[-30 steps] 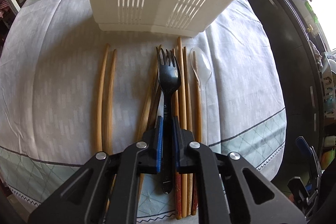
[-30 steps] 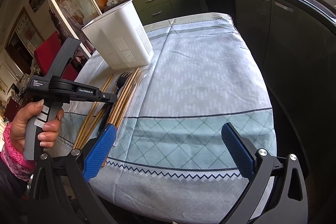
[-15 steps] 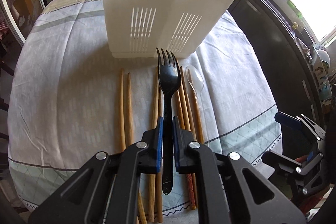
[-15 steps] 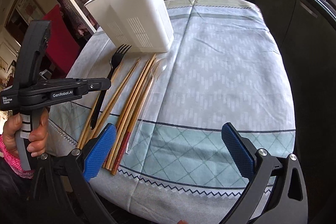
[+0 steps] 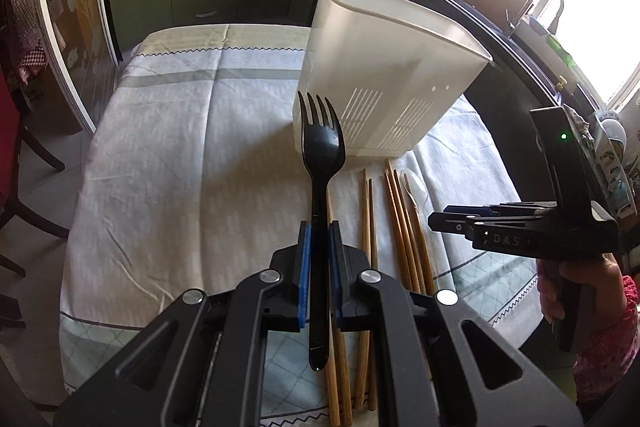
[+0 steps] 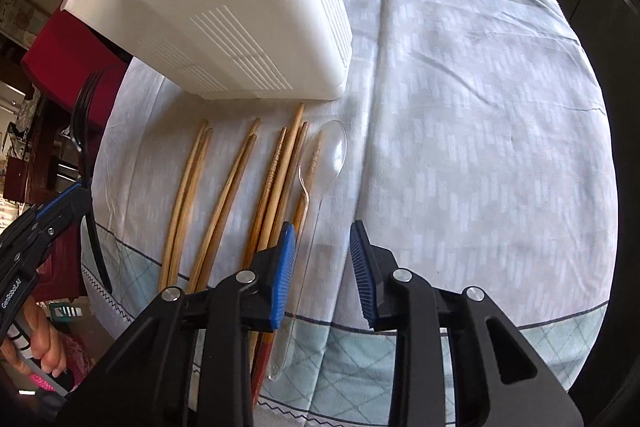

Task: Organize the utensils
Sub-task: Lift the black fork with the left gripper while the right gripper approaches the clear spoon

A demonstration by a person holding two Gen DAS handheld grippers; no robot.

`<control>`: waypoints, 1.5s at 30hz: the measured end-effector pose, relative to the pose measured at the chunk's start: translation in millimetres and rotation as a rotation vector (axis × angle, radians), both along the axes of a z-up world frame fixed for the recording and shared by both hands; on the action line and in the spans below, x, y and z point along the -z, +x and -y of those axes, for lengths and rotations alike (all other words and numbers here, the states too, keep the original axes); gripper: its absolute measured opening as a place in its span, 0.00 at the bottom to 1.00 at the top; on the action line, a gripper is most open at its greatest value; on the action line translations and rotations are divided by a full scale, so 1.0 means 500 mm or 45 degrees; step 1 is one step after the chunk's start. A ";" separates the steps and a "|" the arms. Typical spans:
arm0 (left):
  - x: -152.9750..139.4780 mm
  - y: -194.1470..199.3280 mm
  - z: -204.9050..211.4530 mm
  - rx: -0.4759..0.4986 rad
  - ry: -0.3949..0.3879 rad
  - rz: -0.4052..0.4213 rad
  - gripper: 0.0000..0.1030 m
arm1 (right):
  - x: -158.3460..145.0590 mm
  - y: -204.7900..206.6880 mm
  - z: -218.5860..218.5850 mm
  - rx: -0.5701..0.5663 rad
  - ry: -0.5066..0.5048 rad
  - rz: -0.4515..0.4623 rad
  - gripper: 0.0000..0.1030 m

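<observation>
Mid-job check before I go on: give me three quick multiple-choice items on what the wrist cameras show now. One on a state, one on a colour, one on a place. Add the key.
1. The left gripper is:
A. open and empty
B. shut on the fork
C. shut on nothing

2. The fork is:
A. white
B. black
C. clear

3. The clear spoon lies:
A. on the cloth, at the right end of the row of chopsticks in the right wrist view
B. under the fork
C. left of all the chopsticks

Key:
1 B: the blue pads press on both sides of the fork's handle, and its head stands up off the cloth.
2 B: head and handle are black all over.
3 A: the spoon's bowl sits past the last chopstick, with bare cloth to its right.
</observation>
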State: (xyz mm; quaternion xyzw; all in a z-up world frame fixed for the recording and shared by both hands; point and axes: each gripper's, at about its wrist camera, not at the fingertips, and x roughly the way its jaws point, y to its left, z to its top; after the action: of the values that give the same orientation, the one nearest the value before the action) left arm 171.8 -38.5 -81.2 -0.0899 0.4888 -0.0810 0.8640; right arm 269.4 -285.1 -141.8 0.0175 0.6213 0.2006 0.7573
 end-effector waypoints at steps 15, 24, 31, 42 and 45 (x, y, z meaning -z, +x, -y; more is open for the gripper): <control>0.011 -0.011 -0.014 0.010 -0.009 -0.009 0.08 | 0.015 0.016 -0.070 -0.038 -0.146 0.052 0.21; 0.012 -0.010 -0.011 0.019 -0.001 -0.011 0.08 | 0.016 -0.001 -0.103 -0.096 -0.175 0.079 0.21; 0.012 -0.011 -0.011 0.025 0.003 -0.012 0.08 | 0.012 -0.007 -0.137 -0.112 -0.170 0.081 0.21; 0.013 -0.012 -0.012 0.031 0.003 -0.015 0.08 | 0.016 0.026 -0.142 -0.064 -0.172 0.100 0.19; 0.014 -0.012 -0.010 0.035 0.001 -0.015 0.08 | 0.024 0.033 -0.140 -0.070 -0.171 0.100 0.19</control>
State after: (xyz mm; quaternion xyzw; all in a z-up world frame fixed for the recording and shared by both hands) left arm 165.9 -33.7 -88.2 -0.0832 0.4950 -0.0920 0.8600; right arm 286.2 -215.3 -153.8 -0.0583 0.6035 0.1796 0.7747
